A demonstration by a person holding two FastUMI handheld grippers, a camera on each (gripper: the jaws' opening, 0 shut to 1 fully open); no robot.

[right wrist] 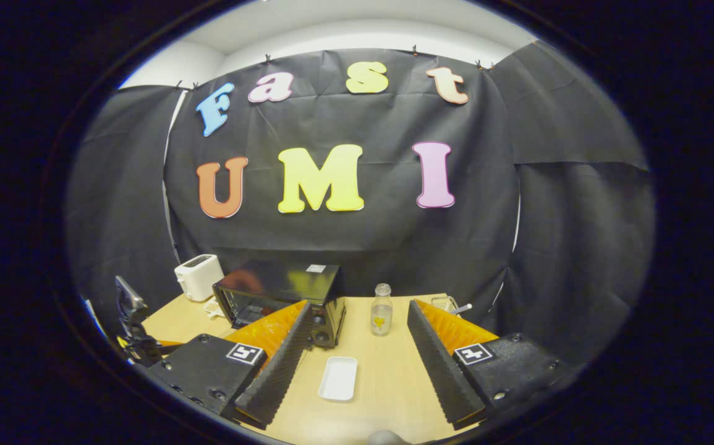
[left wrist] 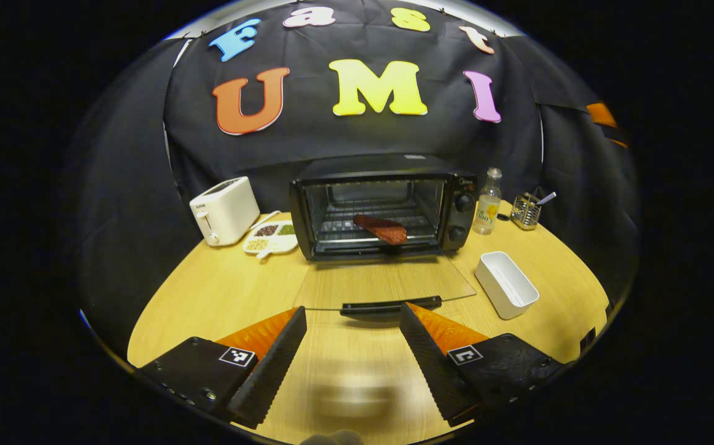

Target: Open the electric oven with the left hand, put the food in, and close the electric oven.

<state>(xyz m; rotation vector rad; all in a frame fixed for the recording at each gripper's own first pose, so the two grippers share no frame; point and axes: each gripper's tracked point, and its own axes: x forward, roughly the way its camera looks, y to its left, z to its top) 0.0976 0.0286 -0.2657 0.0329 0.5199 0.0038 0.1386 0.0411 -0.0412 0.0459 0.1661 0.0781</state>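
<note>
The black electric oven [left wrist: 381, 207] stands at the back of the wooden table with its glass door [left wrist: 387, 281] folded down flat. A reddish-brown piece of food [left wrist: 381, 228] lies on the wire rack inside. My left gripper [left wrist: 353, 315] is open and low over the table, its fingertips on either side of the door's black handle [left wrist: 391, 306] without touching it. My right gripper [right wrist: 360, 309] is open and empty, held higher and to the right of the oven [right wrist: 282, 296], above a white tray [right wrist: 339, 378].
A white toaster [left wrist: 224, 210] and a divided dish of beans [left wrist: 270, 238] sit left of the oven. To its right are a small bottle [left wrist: 488, 204], a mesh utensil holder [left wrist: 525, 210] and the empty white tray [left wrist: 505, 284]. The table edge [left wrist: 165, 321] curves near my fingers.
</note>
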